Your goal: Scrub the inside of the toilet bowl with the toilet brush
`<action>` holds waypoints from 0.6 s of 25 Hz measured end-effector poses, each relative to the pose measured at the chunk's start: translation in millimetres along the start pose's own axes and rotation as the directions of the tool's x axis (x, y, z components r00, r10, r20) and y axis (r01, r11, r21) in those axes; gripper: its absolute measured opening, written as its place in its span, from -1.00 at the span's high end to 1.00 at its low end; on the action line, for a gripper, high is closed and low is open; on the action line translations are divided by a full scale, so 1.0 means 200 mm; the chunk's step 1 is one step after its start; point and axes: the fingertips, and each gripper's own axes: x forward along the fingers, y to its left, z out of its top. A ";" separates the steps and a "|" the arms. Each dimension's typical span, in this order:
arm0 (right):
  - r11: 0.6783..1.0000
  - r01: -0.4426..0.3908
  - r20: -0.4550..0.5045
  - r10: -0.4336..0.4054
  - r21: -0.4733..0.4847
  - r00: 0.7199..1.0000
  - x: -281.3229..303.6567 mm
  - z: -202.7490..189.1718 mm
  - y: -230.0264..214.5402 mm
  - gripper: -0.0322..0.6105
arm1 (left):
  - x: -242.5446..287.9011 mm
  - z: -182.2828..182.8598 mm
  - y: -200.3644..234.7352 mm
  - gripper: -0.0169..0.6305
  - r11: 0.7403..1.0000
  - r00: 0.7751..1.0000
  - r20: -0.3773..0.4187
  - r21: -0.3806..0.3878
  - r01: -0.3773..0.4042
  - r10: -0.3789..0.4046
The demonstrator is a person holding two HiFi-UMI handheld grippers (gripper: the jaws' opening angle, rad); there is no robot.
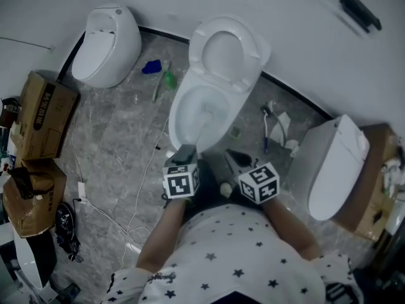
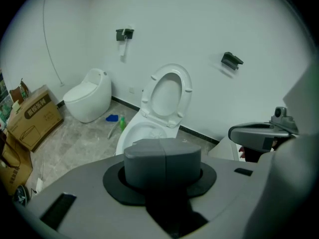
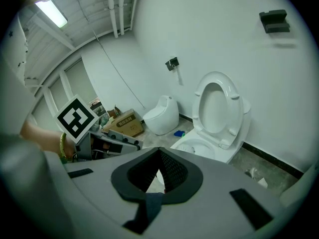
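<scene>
On grey marbled floor (image 1: 120, 144) | open toilet (image 1: 179, 103), second toilet (image 1: 111, 43), cardboard boxes (image 1: 44, 116) | white walls (image 1: 297, 37)

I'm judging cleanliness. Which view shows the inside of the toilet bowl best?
The head view: it looks steeply down into the toilet bowl. The left gripper view shows a strip of the inside above its fingers; the right gripper view shows mostly the rim.

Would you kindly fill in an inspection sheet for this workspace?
Surface: grey stone floor, littered.
Job's things: toilet, lid up; brush not clearly made out.
Clutter: blue item, green bottle, boxes.
Grippers: left gripper shut; right gripper open, empty.
Cables: white cable across the floor.
Surroundings: white wall; left toilet; right toilet.
</scene>
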 end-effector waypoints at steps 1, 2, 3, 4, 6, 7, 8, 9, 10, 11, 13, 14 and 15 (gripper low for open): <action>1.000 0.000 -0.007 0.000 0.002 1.000 0.02 0.00 -0.01 0.88 | 0.03 0.01 0.01 0.47 1.000 1.000 -0.010 0.005 0.001 -0.001; 1.000 0.002 -0.012 -0.001 0.007 1.000 0.05 0.00 -0.01 0.88 | 0.05 0.03 0.02 0.47 1.000 1.000 -0.017 0.009 0.003 -0.003; 1.000 0.003 -0.015 -0.003 0.013 1.000 0.07 0.01 -0.02 0.88 | 0.08 0.04 0.03 0.47 1.000 1.000 -0.023 0.014 0.006 -0.005; 1.000 0.005 -0.018 -0.005 0.019 1.000 0.09 0.01 -0.03 0.88 | 0.11 0.06 0.04 0.47 1.000 1.000 -0.029 0.020 0.009 -0.009; 0.999 0.009 -0.025 -0.008 0.031 1.000 0.14 0.02 -0.06 0.88 | 0.17 0.09 0.05 0.47 0.999 0.999 -0.044 0.029 0.017 -0.016; 0.999 0.010 -0.028 -0.009 0.037 1.000 0.16 0.02 -0.07 0.88 | 0.21 0.11 0.06 0.47 0.999 0.998 -0.052 0.034 0.020 -0.019; 0.999 0.011 -0.030 -0.010 0.041 1.000 0.18 0.03 -0.07 0.88 | 0.24 0.12 0.07 0.47 0.999 0.998 -0.059 0.038 0.023 -0.021; 0.999 0.014 -0.030 -0.012 0.045 0.999 0.20 0.03 -0.08 0.88 | 0.27 0.14 0.08 0.47 0.999 0.998 -0.064 0.042 0.026 -0.023; 0.999 0.018 -0.029 -0.016 0.047 0.999 0.22 0.04 -0.09 0.88 | 0.30 0.15 0.10 0.47 0.999 0.997 -0.069 0.046 0.028 -0.025; 0.999 0.023 -0.029 -0.021 0.048 0.999 0.24 0.04 -0.10 0.88 | 0.33 0.17 0.11 0.47 0.998 0.997 -0.073 0.048 0.030 -0.027; 0.998 0.029 -0.037 -0.027 0.056 0.999 0.28 0.04 -0.12 0.88 | 0.39 0.20 0.13 0.47 0.998 0.996 -0.082 0.050 0.036 -0.032; 0.998 0.031 -0.041 -0.029 0.060 0.999 0.29 0.04 -0.13 0.88 | 0.42 0.22 0.14 0.47 0.998 0.996 -0.086 0.052 0.038 -0.033; 0.997 0.034 -0.045 -0.032 0.064 0.998 0.31 0.04 -0.14 0.88 | 0.46 0.24 0.15 0.47 0.998 0.995 -0.090 0.055 0.038 -0.033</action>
